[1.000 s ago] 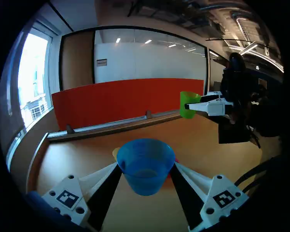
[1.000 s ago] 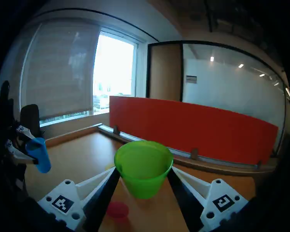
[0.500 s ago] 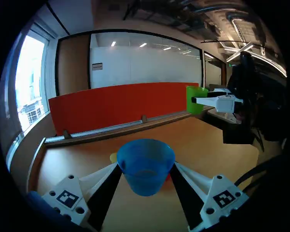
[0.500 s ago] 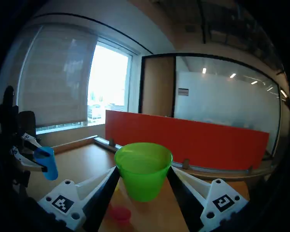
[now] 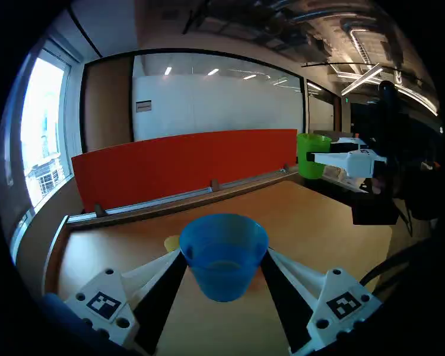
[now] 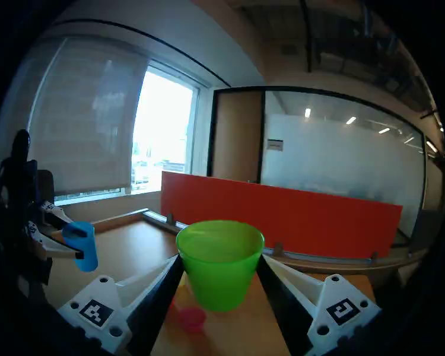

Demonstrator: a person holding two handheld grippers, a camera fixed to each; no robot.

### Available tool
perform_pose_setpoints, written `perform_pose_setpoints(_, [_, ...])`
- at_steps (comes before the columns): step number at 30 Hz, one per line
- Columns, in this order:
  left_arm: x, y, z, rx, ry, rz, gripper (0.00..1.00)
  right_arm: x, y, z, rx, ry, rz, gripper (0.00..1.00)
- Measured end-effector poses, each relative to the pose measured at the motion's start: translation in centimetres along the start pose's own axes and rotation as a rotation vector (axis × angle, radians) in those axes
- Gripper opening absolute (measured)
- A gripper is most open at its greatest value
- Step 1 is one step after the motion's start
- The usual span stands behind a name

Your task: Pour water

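Over the table point(image 5: 323, 216), our left gripper point(image 5: 223, 258) is clamping the blue cup point(image 5: 223, 270), right gripper point(image 6: 220, 264) the green cup point(image 6: 221, 276); red partition point(image 5: 181, 157) at 12 o'clock.

I am working over a wooden counter point(image 5: 323, 219), and a red partition point(image 5: 181, 160) is running along its far edge. Behind it a frosted glass wall point(image 5: 222, 101) is showing small ceiling lights, beside a brown wood panel point(image 5: 107, 107). Daylight is pouring through a window point(image 6: 163, 133), a grey blind point(image 6: 83, 136) is hanging next to it, and strip lights point(image 5: 365, 71) are glowing overhead.
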State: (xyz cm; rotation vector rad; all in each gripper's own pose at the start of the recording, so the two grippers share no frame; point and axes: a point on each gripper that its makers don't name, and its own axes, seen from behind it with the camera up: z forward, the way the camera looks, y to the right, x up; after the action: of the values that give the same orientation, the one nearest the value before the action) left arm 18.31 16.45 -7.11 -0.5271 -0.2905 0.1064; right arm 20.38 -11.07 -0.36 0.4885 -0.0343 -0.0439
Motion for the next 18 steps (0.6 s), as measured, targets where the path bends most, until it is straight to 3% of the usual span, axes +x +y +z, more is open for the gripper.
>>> perform_pose_setpoints(18, [1.6,1.7,-1.5,-0.034,0.031,0.035,0.84,-1.9,-1.5,-6.3,-0.044,-0.015,0.047,0.88])
